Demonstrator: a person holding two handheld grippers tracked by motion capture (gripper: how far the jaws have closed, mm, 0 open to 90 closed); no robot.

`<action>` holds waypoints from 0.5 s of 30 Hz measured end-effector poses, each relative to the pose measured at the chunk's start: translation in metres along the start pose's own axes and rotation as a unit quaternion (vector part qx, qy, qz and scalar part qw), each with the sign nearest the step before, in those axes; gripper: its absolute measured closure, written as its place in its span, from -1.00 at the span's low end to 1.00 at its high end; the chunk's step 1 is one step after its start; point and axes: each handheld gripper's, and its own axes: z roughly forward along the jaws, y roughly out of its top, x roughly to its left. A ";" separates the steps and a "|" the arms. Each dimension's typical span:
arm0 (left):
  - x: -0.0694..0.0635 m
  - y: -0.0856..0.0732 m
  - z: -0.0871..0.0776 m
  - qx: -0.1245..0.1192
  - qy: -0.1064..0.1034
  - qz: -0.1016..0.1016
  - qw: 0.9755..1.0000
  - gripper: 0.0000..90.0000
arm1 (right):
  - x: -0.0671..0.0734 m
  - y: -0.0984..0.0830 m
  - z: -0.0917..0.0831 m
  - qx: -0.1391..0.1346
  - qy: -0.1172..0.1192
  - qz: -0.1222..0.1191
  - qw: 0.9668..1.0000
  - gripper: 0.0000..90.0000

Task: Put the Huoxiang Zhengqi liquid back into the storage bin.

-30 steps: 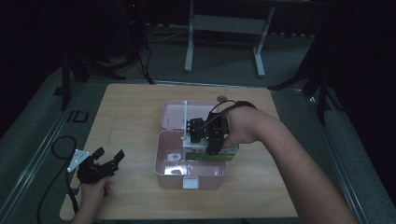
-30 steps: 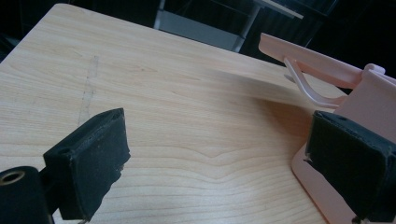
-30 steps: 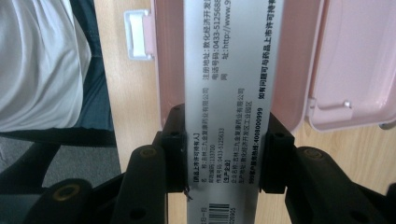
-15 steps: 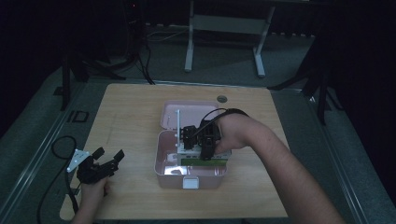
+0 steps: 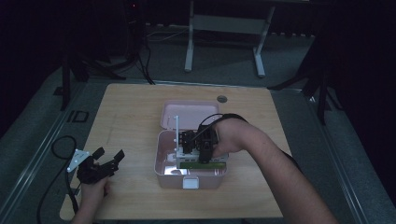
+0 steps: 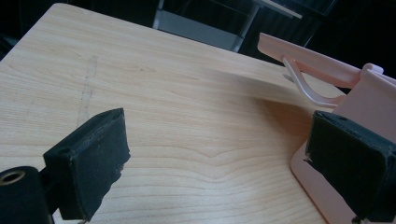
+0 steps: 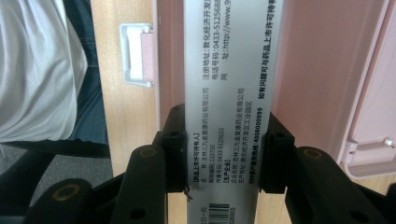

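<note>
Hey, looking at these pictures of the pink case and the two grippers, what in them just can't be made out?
- Pink case interior: high view, covered by the right gripper and hand.
- Small dark shape on the case floor: high view, too dim and small to identify.
- Printed box: right gripper view, both ends cut off by the frame.
- Round mark on the table: high view, too small.

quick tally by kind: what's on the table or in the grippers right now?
Pink storage box, lid open: 1
Printed carton, clamped by the right gripper over the box: 1
Grippers, including the open left gripper: 2
Small round disc near the table's far edge, too small to identify: 1
Total: 5
</note>
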 end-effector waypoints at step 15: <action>0.000 0.000 0.000 0.000 0.006 0.000 1.000 -0.86 | -0.002 -0.001 0.021 -0.005 0.002 -0.002 1.000 0.37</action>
